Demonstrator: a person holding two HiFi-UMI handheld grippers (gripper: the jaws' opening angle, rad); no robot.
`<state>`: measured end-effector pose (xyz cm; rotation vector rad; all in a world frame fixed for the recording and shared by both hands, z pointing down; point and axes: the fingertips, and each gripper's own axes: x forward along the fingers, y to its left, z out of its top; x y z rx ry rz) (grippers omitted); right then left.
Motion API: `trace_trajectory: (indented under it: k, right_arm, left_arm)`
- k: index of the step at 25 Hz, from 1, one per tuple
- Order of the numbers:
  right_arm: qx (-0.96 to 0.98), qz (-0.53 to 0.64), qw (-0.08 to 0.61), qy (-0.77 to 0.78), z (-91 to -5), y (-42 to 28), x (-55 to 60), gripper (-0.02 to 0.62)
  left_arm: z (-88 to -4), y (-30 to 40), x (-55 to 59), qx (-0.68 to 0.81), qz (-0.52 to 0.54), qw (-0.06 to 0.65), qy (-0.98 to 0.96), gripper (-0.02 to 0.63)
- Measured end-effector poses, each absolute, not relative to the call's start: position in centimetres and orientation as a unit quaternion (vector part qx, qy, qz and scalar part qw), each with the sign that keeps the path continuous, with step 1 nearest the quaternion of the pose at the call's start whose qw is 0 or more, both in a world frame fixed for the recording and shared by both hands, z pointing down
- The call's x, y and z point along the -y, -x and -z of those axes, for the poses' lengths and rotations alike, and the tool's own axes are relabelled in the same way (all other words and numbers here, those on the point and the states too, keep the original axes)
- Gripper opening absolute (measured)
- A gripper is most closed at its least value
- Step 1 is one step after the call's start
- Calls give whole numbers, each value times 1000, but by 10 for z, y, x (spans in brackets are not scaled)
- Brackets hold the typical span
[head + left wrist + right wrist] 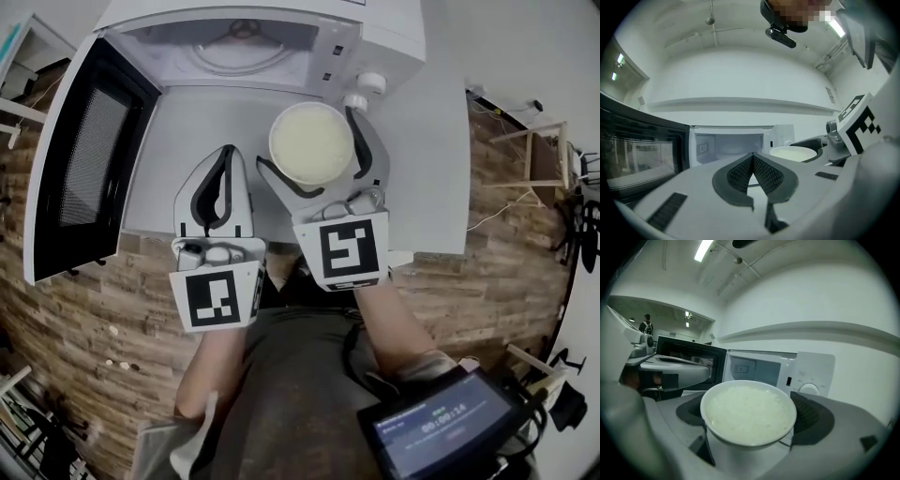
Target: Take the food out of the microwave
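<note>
- Bowl of rice (311,142) clamped between right gripper (308,139) jaws, held level against spilling, already clear of the microwave (380,37).
- Left gripper (224,153) jaws closed, empty, off to the side.

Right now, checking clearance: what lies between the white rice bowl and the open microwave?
Only bare grey tabletop, per the head view; the right claw holds the white rice bowl.

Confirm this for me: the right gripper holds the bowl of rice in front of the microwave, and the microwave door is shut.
One thing is wrong: the microwave door is open, swung out to the left, as the head view shows. The rest stands: the right gripper holds the bowl of rice in front of the microwave.
</note>
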<state>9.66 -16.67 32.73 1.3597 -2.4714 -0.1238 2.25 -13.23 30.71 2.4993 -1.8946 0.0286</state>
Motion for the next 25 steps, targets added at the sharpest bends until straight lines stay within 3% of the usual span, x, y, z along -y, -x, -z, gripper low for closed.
trace_trajectory:
  k: [25]
  right_arm:
    - [771, -28, 206, -602, -415, -269, 123, 537]
  left_arm:
    - [-343, -170, 132, 475, -13, 11, -880, 8]
